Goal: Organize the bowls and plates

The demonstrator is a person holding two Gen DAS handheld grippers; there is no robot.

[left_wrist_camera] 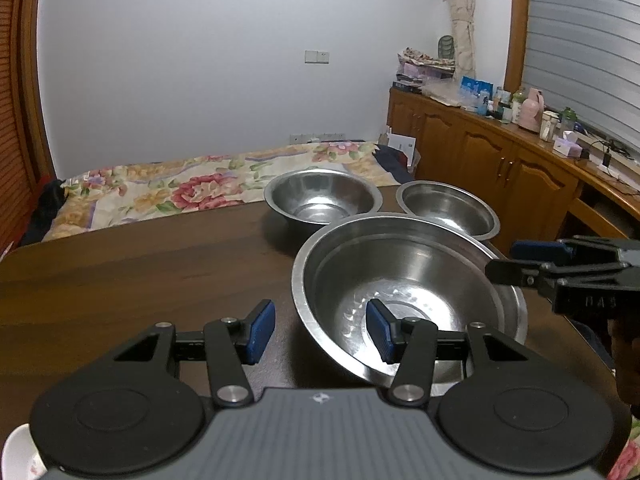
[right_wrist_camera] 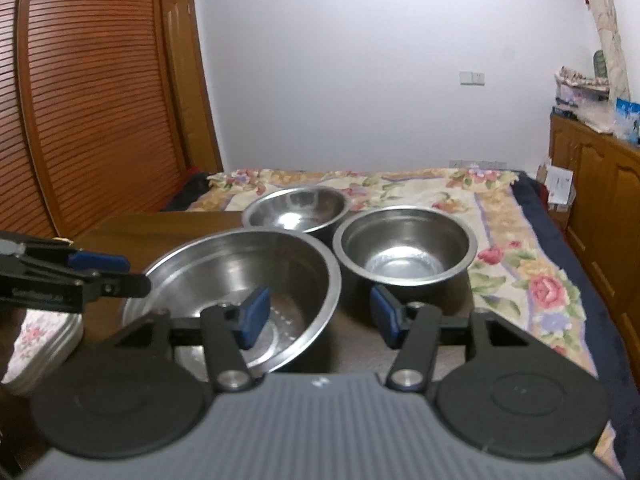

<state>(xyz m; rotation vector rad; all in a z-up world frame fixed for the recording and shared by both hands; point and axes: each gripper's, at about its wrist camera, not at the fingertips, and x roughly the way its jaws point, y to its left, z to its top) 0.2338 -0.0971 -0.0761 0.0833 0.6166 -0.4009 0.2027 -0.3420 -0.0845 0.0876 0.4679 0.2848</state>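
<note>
Three steel bowls stand on a dark wooden table point(left_wrist_camera: 120, 276). The large bowl point(left_wrist_camera: 404, 292) is nearest, also in the right wrist view point(right_wrist_camera: 240, 284). A medium bowl point(left_wrist_camera: 322, 198) point(right_wrist_camera: 296, 208) and another bowl point(left_wrist_camera: 448, 208) point(right_wrist_camera: 404, 250) stand behind it. My left gripper point(left_wrist_camera: 320, 330) is open, its jaws on either side of the large bowl's near-left rim. My right gripper point(right_wrist_camera: 316, 318) is open, its jaws on either side of the large bowl's right rim; it shows at the right of the left wrist view point(left_wrist_camera: 520, 264).
A white floral dish point(right_wrist_camera: 40, 344) lies at the table's left edge, with a white rim point(left_wrist_camera: 18, 456) in the left wrist view's corner. A bed with a floral cover point(left_wrist_camera: 200, 188) lies beyond the table. Wooden cabinets point(left_wrist_camera: 500, 160) with clutter stand at the right.
</note>
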